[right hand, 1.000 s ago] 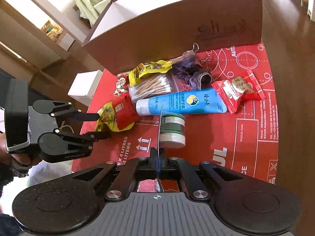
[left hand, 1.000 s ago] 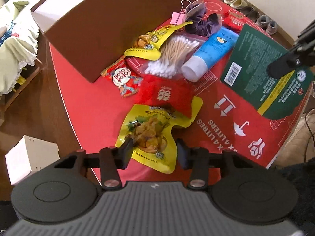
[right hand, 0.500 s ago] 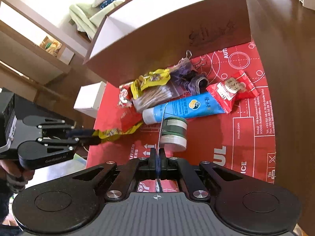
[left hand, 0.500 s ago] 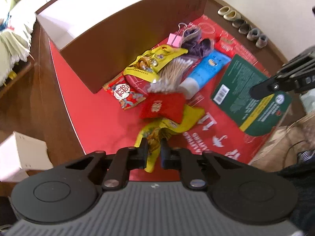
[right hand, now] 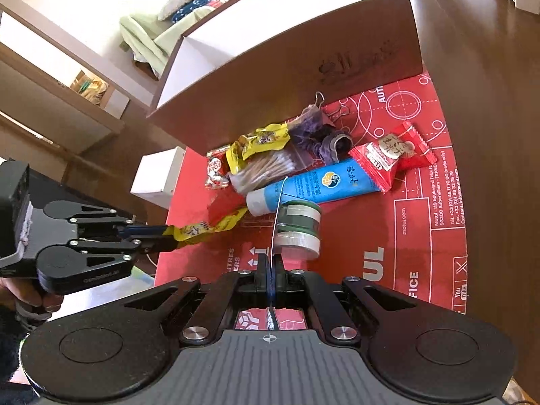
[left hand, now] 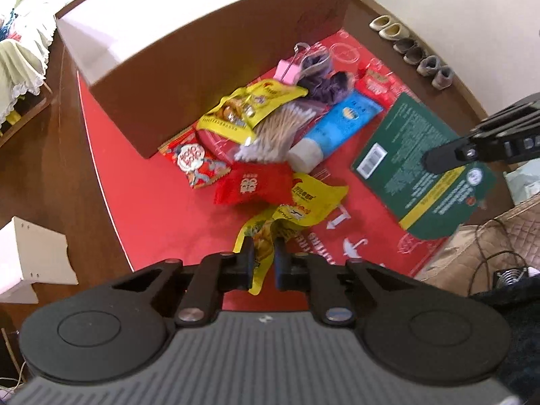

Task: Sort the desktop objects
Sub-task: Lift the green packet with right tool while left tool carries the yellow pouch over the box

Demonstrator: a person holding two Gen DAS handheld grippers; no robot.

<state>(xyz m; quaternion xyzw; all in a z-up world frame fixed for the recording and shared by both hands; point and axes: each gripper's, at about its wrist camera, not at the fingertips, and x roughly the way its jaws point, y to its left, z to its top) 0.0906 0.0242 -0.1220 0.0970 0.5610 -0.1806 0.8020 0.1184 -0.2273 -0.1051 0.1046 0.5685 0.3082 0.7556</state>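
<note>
My left gripper [left hand: 262,253] is clamping the near corner of the yellow pouch [left hand: 305,202], its fingers [left hand: 248,253] pressing both faces of the foil; from the right wrist view the same gripper [right hand: 168,236] is holding the pouch [right hand: 206,227] at the red mat's [right hand: 422,236] left edge. The pouch's far end is lying under the red sachet [left hand: 254,184]. My right gripper [right hand: 269,266] is pinched tight on the green packet [left hand: 422,172], which is showing edge-on as a thin line in its own camera and is hanging above the mat. A jar [right hand: 298,224] is sitting on the mat just beyond those fingers. The blue tube [right hand: 324,184], cotton swabs [left hand: 276,131], a second yellow pouch [left hand: 249,111], a purple cloth [left hand: 324,81] and a pink clip [left hand: 287,67] are lying clustered before the cardboard box [left hand: 209,60]
</note>
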